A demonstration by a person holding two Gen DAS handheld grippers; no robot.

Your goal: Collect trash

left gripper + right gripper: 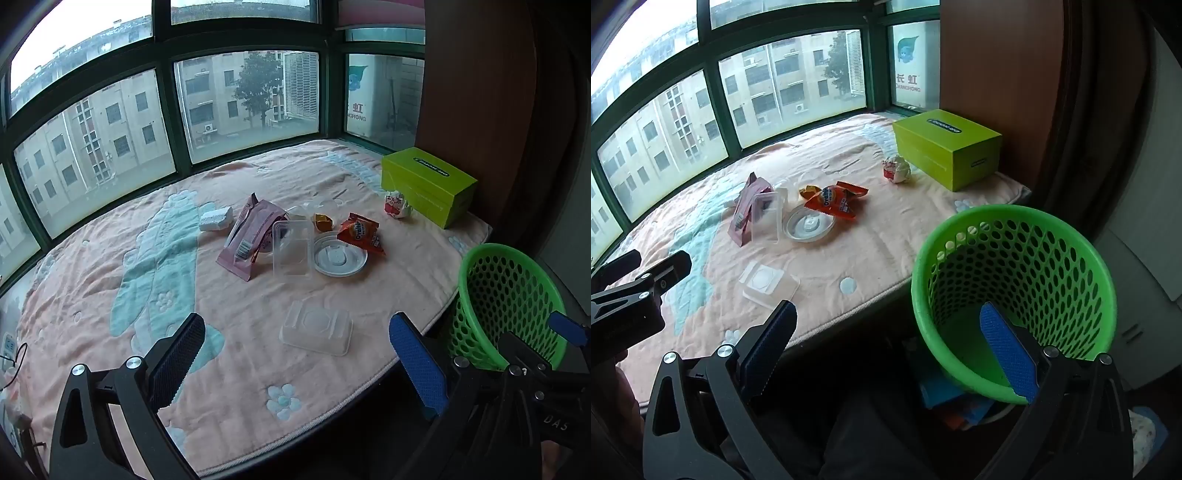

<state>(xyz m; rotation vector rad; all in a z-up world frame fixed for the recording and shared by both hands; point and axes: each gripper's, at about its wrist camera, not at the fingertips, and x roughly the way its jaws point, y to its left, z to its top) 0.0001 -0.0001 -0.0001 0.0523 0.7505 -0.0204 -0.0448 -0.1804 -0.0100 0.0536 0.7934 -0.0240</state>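
Trash lies on the pink blanket (258,369): a pink wrapper (251,236), a clear tub (291,247), a round white lid (340,254), an orange snack packet (360,232), a crumpled red-and-white wrapper (397,206) and a clear plastic lid (316,326) nearest me. My left gripper (299,363) is open above the blanket's near edge, short of the clear lid. My right gripper (890,350) is also open and holds nothing; its blue finger (1008,354) overlaps the rim of the green mesh basket (1012,295), which looks empty and stands beside the ledge.
A lime-green box (428,184) sits at the back right against a brown panel. A white foam block (216,218) lies left of the wrappers. Green-framed windows close off the far side. Blue items (945,398) lie on the floor under the basket.
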